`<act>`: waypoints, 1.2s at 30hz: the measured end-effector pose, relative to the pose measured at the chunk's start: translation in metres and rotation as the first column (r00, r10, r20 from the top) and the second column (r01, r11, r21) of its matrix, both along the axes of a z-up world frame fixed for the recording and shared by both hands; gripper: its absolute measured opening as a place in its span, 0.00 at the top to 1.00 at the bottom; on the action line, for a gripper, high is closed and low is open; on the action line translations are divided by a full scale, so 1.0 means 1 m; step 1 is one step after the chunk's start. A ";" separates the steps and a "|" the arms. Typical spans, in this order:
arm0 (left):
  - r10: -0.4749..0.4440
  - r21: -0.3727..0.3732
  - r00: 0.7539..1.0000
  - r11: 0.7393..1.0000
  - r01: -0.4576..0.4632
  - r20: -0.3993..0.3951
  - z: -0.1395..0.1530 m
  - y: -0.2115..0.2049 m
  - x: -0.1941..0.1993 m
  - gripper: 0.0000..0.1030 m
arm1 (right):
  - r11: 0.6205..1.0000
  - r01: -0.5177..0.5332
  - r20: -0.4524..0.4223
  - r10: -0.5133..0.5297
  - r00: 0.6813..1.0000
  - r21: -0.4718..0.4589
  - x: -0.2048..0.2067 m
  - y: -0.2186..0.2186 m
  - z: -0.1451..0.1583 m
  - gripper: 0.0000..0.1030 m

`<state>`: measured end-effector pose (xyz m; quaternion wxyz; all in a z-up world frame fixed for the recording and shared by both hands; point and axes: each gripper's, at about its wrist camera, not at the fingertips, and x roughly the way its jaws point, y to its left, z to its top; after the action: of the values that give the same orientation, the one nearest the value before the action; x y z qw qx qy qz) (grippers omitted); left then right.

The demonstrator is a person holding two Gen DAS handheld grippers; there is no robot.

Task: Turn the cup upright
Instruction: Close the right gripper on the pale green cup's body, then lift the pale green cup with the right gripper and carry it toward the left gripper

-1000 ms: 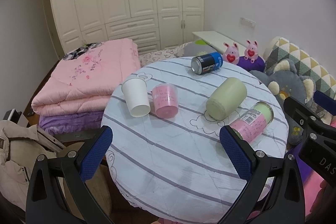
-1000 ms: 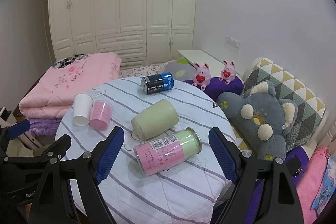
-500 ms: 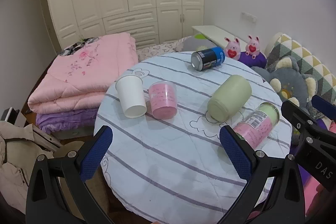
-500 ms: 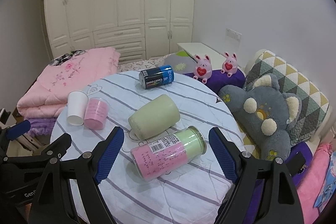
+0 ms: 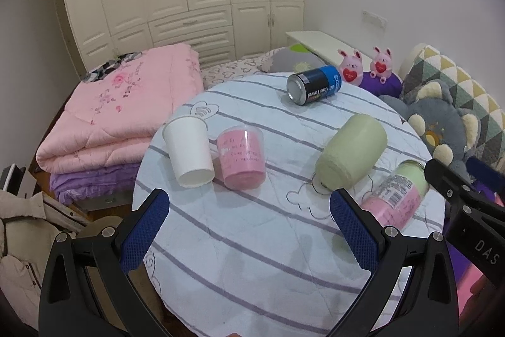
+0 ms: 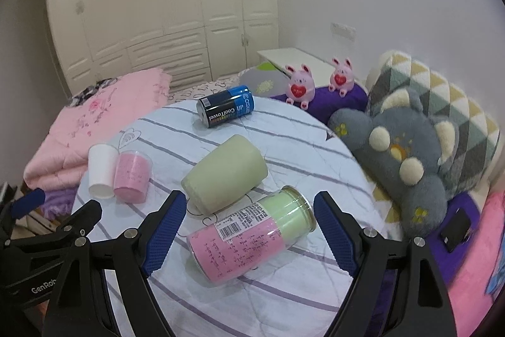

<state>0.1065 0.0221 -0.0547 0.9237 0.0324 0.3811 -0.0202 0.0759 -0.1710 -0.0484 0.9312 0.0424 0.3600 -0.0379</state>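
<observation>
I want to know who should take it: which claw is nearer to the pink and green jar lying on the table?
The right claw: the pink and green jar lies between its open fingers. The left claw hangs over bare cloth, with the jar off to its right.

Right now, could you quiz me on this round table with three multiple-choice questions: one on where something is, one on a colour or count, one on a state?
1. What lies right beside the white paper cup?
A. the blue and black can
B. the pink plastic cup
C. the pale green cup

2. How many pink plush bunnies sit behind the table?
A. one
B. two
C. four

3. How is the pale green cup placed?
A. on its side
B. upright
C. stacked inside another cup

Answers:
1 B: the pink plastic cup touches the white cup's side at the table's left part.
2 B: two pink plush bunnies sit side by side on a purple cushion.
3 A: the green cup's length runs along the striped tablecloth, its round end towards the open left gripper and open right gripper.
</observation>
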 end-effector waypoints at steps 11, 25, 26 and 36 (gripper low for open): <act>-0.013 0.041 1.000 0.999 0.013 0.004 0.000 0.000 0.049 0.00 | 0.982 0.079 -0.103 -0.062 0.993 0.170 0.044 -0.003 -0.024 0.18; 0.001 0.096 1.000 0.995 -0.004 0.027 -0.008 0.013 0.102 0.00 | 0.919 0.265 -0.305 -0.173 0.937 0.293 0.120 0.003 -0.066 0.18; 0.000 0.098 1.000 0.995 -0.003 0.025 -0.010 0.013 0.103 0.00 | 0.918 0.275 -0.310 -0.184 0.933 0.284 0.122 0.004 -0.067 0.18; -0.008 0.084 1.000 0.996 0.007 0.011 -0.017 0.017 0.110 0.00 | 0.950 0.265 -0.355 -0.194 0.915 0.164 0.148 0.016 -0.080 0.18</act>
<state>0.2162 0.0393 -0.0719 0.9236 0.0726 0.3763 -0.0077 0.2241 -0.1554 -0.1280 0.8360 0.1747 0.5070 -0.1162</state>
